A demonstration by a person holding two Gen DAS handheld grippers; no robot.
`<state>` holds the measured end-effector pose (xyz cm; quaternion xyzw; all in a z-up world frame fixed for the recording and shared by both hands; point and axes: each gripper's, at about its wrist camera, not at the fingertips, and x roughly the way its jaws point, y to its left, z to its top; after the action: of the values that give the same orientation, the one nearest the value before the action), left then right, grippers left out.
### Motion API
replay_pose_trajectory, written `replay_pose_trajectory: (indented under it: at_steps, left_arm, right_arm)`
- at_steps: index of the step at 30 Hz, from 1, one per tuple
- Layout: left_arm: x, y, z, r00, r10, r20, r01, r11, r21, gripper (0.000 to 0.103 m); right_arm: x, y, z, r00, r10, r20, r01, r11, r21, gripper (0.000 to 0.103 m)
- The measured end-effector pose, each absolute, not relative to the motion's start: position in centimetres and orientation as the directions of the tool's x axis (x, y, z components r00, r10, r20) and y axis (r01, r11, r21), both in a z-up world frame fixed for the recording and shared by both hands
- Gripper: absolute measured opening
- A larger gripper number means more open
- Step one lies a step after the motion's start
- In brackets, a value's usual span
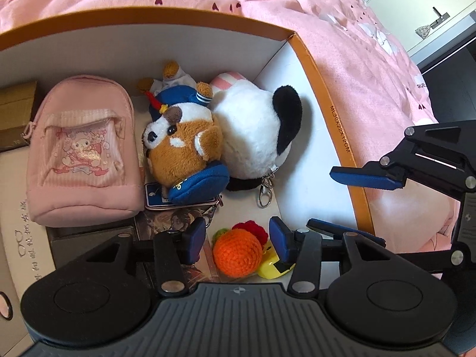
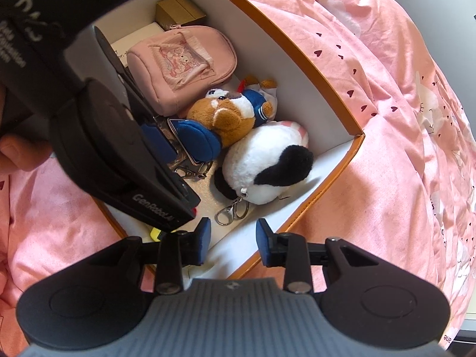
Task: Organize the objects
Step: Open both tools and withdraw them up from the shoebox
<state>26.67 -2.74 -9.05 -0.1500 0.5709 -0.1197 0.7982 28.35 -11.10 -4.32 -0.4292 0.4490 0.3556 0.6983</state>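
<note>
An orange-rimmed box (image 1: 336, 131) with white walls lies on a pink bedspread. Inside it are a pink pouch (image 1: 83, 154), a brown dog plush (image 1: 184, 145) in a blue hat, and a white and black plush (image 1: 255, 136) with a metal clip. My left gripper (image 1: 238, 238) is open; an orange crocheted ball (image 1: 238, 253) lies between its pads without touching either. A yellow toy (image 1: 269, 267) and a red crochet piece (image 1: 253, 227) sit beside the ball. My right gripper (image 2: 234, 238) hangs open and empty over the box's near corner.
A small brown carton (image 2: 178, 12) stands in the far corner behind the pouch (image 2: 184, 62). The left tool's black housing (image 2: 119, 148) covers the box's left side, with a hand (image 2: 20, 148) on it. Pink bedding (image 2: 401, 119) surrounds the box rim (image 2: 312, 74).
</note>
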Motion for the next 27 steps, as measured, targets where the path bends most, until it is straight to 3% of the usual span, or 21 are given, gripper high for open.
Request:
replay_pose_trajectory:
  at_steps: [5,9,14,16,17,27]
  left_arm:
    - [24.0,-3.1,-5.9,0.444,-0.282,-0.851,0.063,0.957,-0.284,0.059]
    - [21.1,-3.3,-3.3,0.563,-0.209,-0.799,0.065,0.976,-0.209,0.062]
    - [17.6,-3.0,-0.3,0.710,-0.119,-0.694,0.034,0.990,-0.135,0.071]
    - [16.2,-2.8,0.7,0.755,-0.078,-0.651,0.019,0.995,-0.097,0.076]
    - [15.6,-2.7,1.2,0.769,-0.056,-0.636,0.009,0.997,-0.077,0.077]
    - [12.0,-0.6,2.8,0.845,0.153,-0.512,-0.172,0.985,0.010,0.085]
  right_arm:
    - [27.3,-11.3,-3.0,0.353,0.153,-0.923,-0.871,0.414,-0.264,0.041]
    - [25.7,-11.6,-1.9,0.387,0.192,-0.902,-0.849,0.455,-0.268,0.054]
    - [23.5,-12.4,0.0,0.446,0.246,-0.861,-0.805,0.530,-0.265,0.060]
    - [23.0,-12.9,0.7,0.472,0.269,-0.840,-0.777,0.577,-0.252,0.069]
    - [22.6,-13.2,1.2,0.490,0.288,-0.823,-0.759,0.605,-0.241,0.076]
    - [18.4,-14.8,4.5,0.670,0.379,-0.638,-0.604,0.778,-0.173,0.095]
